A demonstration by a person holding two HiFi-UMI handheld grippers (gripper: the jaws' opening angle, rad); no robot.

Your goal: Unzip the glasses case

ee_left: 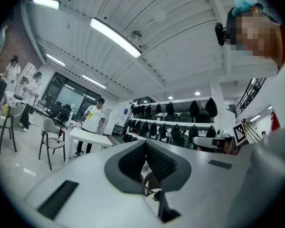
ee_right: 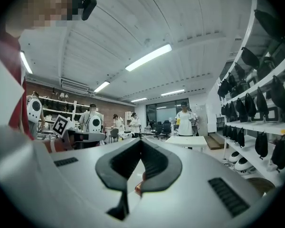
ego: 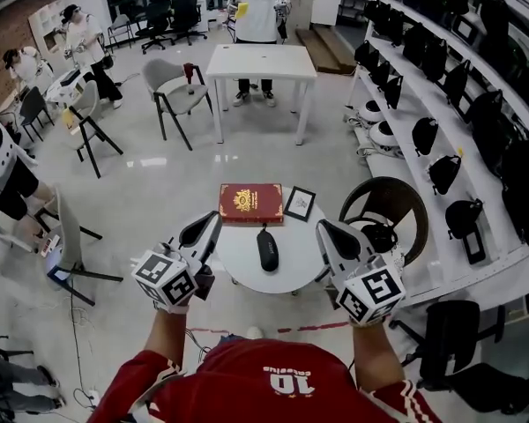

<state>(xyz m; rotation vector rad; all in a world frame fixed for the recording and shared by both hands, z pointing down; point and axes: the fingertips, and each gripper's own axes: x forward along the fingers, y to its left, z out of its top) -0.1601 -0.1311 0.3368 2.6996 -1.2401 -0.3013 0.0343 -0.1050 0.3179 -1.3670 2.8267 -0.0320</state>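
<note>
The glasses case (ego: 267,249) lies near the middle of the small round white table (ego: 238,270) just ahead of me. It is a black, elongated oval pod with a smooth matte shell, set end-on to me. From the head view it is too small for me to make out its zip.

At the table's far edge lies a flat dark-red book (ego: 250,203) with a gold emblem and gold border. Just beside it on the right is a small dark-framed picture (ego: 299,204), slightly turned.

My left gripper (ego: 210,224) hangs at the table's left rim and my right gripper (ego: 328,233) at its right rim. The case sits between them and neither touches it. Each gripper is a smooth white plastic shell with dark jaws and a cube of black-and-white square markers at its near end.

In the left gripper view the ribbed dark pads (ee_left: 162,161) meet at their tips, so the jaws are fully closed with nothing in them. The right gripper view shows the same: its pads (ee_right: 154,161) are together and empty. A speck of orange-red shows through the slit below the right pads, too small to identify. Neither gripper view shows the case, because the white gripper bodies block out the table.

Right of the table stands a dark round-backed chair (ego: 383,203), partly hidden by my right gripper. Shelves (ego: 476,161) along the right wall carry black bags. Farther off is a white rectangular table (ego: 260,63) with a person (ego: 257,7) behind it, cut off by the top of the frame.
</note>
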